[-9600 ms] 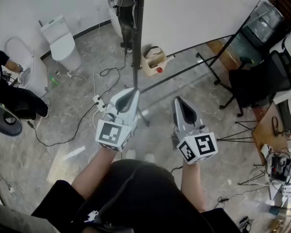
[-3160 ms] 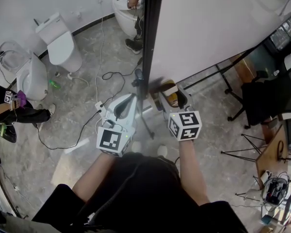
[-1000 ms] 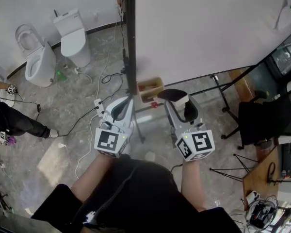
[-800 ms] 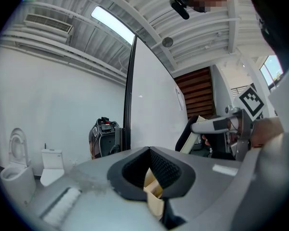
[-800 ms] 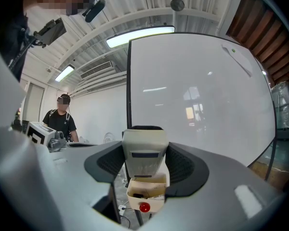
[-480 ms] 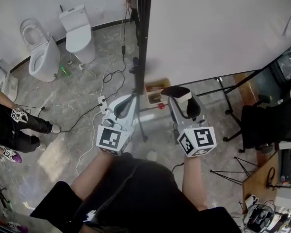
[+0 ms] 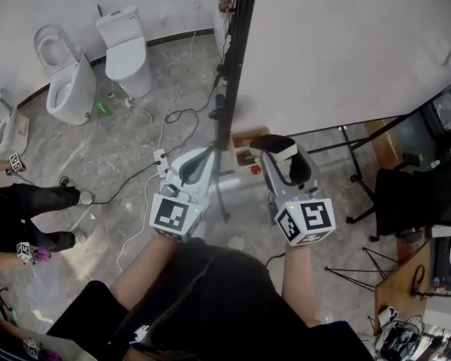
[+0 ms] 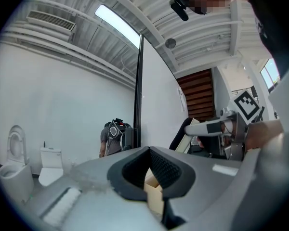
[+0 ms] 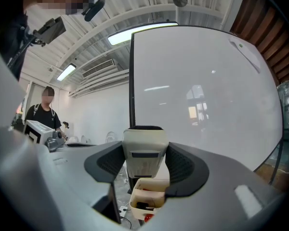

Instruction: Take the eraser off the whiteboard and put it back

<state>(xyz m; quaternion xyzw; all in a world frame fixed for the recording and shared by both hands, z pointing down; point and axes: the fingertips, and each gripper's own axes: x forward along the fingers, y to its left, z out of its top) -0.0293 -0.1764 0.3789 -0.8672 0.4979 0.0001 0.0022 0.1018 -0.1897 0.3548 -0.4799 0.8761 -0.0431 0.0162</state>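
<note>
Holding red items (image 9: 147, 218), box (image 9: 151, 183) below clamped eraser (image 9: 144, 150)

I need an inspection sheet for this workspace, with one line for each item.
Surface: whiteboard blank, black frame.
Job's things: eraser off the board, between the right jaws.
Clutter: open box of small items on the floor below the board; green bottle near two toilets.
Grippers: right gripper shut on the eraser; left gripper shut, empty.
Cables: cables loose across the floor, by a power strip.
Surroundings: office chair at right; a person's legs at left.
</note>
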